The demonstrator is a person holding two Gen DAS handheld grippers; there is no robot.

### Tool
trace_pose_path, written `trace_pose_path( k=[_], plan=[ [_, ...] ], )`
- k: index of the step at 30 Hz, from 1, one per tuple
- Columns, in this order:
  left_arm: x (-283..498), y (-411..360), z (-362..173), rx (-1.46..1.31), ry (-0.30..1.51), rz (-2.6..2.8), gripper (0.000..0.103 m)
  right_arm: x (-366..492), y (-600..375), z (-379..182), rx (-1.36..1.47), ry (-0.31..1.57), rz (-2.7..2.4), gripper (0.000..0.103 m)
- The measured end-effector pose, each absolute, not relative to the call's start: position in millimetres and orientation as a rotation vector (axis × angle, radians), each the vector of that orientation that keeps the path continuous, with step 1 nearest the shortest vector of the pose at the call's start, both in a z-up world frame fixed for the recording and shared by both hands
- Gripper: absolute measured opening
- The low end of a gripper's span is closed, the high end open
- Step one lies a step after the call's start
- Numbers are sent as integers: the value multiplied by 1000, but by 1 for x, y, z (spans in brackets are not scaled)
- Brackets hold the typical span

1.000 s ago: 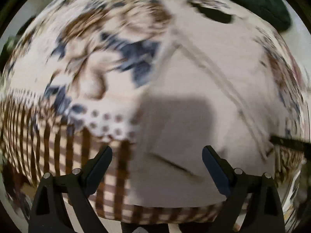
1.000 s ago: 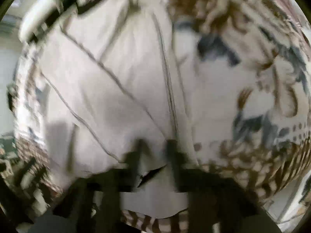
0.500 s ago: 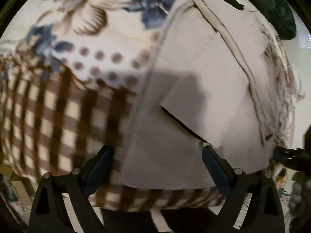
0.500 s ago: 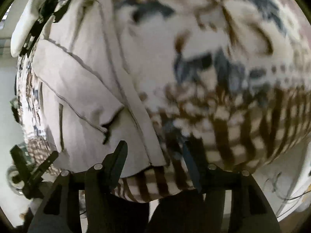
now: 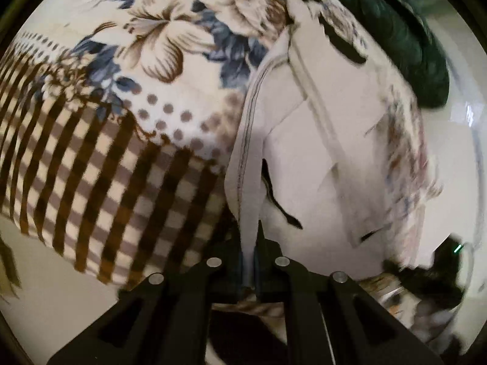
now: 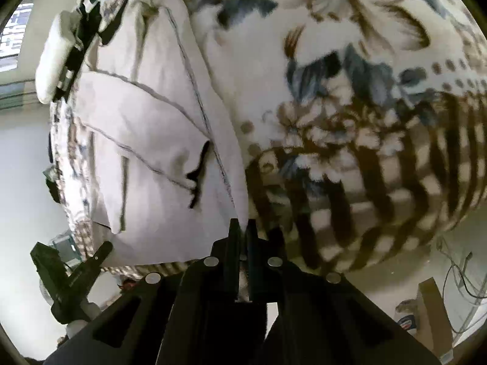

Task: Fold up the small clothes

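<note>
A pale grey-white garment (image 5: pixel 304 158) with stitched seams and a pocket slit lies on a floral and checked blanket (image 5: pixel 121 97). My left gripper (image 5: pixel 250 243) is shut on the garment's near left hem edge, which runs up from between its fingers. In the right wrist view the same garment (image 6: pixel 146 140) lies to the left, and my right gripper (image 6: pixel 240 228) is shut on its near right corner. The other gripper (image 6: pixel 70 273) shows at the lower left there.
A dark green cloth (image 5: pixel 404 39) lies at the far right of the blanket. A white and black item (image 6: pixel 61 57) sits beyond the garment. The blanket's near edge (image 6: pixel 350 258) drops to a pale floor, with cables (image 6: pixel 456 276) and a box at the right.
Both grippers were open over the garment's near edge. They have closed on the garment, left on the left hem and right on the right corner.
</note>
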State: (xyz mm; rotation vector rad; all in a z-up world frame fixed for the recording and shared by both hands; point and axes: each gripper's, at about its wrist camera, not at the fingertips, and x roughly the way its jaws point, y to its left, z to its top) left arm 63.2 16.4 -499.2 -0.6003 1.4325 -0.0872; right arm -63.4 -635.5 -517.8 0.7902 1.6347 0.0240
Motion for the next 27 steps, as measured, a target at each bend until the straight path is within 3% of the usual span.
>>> trace_pose_path(
  k=[7,13,16,17,18,20,21,27],
  plan=[
    [147,41,-471,-754,1347,-84,3,-27,-642,-456,849,1542,51,3],
    [260,37,-507,-735,1299,-96,4,73,-646,-444,782,1433,58,3],
    [301,53,-540,-858,1340,-124,11,135,-633,-462,774,1401,37,4],
    [308,60,-547,-881,1359,-101,20,152,-636,-471,799,1384,30,5],
    [311,67,-546,-898,1345,-95,26,164,-640,-479,837,1378,32,10],
    [308,78,-541,-875,1316,-96,38,177,-643,-490,871,1397,11,55],
    [306,81,-539,-842,1315,-91,43,177,-644,-487,854,1376,0,59],
    [291,65,-534,-543,1363,-146,44,172,-633,-489,723,1410,-9,59]
  ],
)
